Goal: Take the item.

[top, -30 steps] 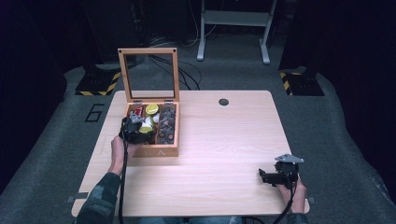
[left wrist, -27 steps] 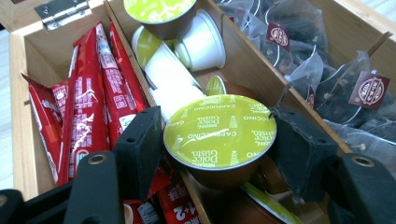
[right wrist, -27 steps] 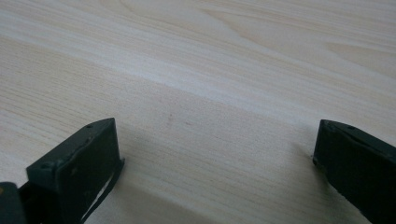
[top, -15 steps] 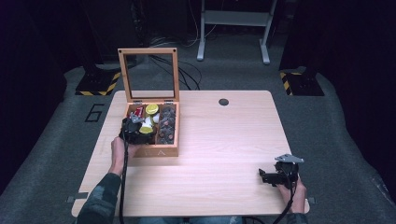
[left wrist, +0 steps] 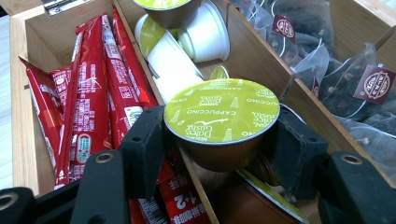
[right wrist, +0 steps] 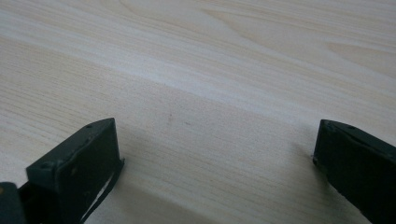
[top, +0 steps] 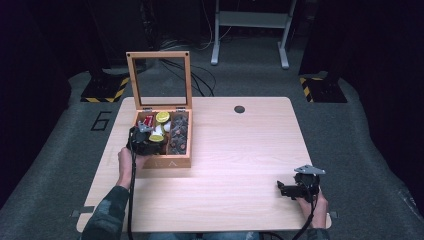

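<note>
Clamping a green-lidded coffee capsule (left wrist: 222, 122) between its two black jaws, the left gripper (left wrist: 219, 140) sits low in the left gripper view, its jaws having just been closing with the capsule between them and the pads now pressed on the capsule's sides. The capsule is at the centre of that view, above the middle compartment of the wooden box (top: 167, 161), with red sachets (left wrist: 88, 98) to its left, white capsules (left wrist: 187, 46) above it and tea bags (left wrist: 345, 70) at the upper right. In the high view the left gripper (top: 145, 141) is at the box's left side, left of centre, with the box lid (top: 159, 80) upright. At lower right the right gripper (top: 295, 189) rests over the bare table (top: 240, 150), its jaws spread apart and holding nothing.
</note>
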Demonstrator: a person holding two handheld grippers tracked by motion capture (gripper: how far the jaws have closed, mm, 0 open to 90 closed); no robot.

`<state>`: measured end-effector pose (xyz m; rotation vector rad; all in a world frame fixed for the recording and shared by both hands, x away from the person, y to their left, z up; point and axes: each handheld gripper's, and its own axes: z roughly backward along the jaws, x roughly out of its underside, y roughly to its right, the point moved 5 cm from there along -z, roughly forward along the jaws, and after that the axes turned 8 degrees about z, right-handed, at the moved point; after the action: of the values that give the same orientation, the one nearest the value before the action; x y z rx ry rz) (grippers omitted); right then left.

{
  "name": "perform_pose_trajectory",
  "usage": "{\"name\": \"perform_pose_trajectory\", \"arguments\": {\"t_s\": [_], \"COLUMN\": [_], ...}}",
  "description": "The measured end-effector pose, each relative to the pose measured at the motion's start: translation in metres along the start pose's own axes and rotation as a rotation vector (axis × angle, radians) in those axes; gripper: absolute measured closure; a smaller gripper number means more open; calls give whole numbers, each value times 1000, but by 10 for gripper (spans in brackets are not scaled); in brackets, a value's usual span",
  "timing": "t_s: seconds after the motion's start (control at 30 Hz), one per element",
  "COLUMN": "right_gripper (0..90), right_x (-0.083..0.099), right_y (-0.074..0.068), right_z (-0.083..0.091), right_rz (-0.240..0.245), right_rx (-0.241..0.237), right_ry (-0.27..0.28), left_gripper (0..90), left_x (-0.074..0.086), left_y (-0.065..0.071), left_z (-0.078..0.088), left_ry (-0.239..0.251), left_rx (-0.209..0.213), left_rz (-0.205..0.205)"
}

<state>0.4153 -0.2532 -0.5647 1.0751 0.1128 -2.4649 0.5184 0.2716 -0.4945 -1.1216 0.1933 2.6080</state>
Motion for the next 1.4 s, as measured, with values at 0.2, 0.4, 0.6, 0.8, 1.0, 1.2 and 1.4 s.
{"name": "perform_pose_trajectory", "arguments": {"t_s": [0.2,0.4,0.6,0.8,1.0,1.2,1.4], "right_gripper": [0,0,0,0,0,0,0], "right_x": [0,0,0,0,0,0,0], "right_y": [0,0,0,0,0,0,-1], "right_z": [0,0,0,0,0,0,0], "right_rz": [0,0,0,0,0,-1,-8], "right_rx": [0,0,0,0,0,0,-1], "right_ry": [0,0,0,0,0,0,-2], "left_gripper": [406,406,406,406,406,407,407], "left_x": [0,-2,-3,-5,-7,-11,-18], "left_y": [0,-1,-2,-2,1,4,9], "left_z": [1,5,8,14,18,23,29], "left_ry": [0,20,49,74,99,122,143], "left_rx": [1,7,16,19,20,22,40], "left_rz": [-2,8,25,24,14,-2,2]}}
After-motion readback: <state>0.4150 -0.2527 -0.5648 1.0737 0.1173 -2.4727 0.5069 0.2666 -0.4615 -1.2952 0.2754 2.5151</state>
